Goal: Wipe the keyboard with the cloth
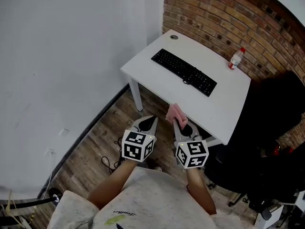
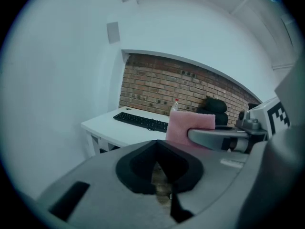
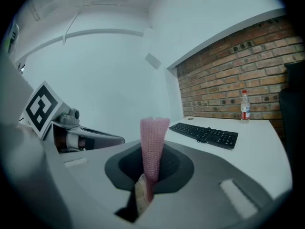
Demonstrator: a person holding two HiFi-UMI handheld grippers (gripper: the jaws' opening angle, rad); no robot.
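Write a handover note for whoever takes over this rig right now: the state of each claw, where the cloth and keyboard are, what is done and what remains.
Right claw: shut on the pink cloth, which stands up out of it.
Left claw: shut, with nothing in it.
Keyboard: lies on the white table, ahead of both claws. A bottle stands near the table's far edge.
Done: the cloth is gripped.
Left: carry the cloth to the keyboard and wipe it. The cloth is not touching the keyboard yet.
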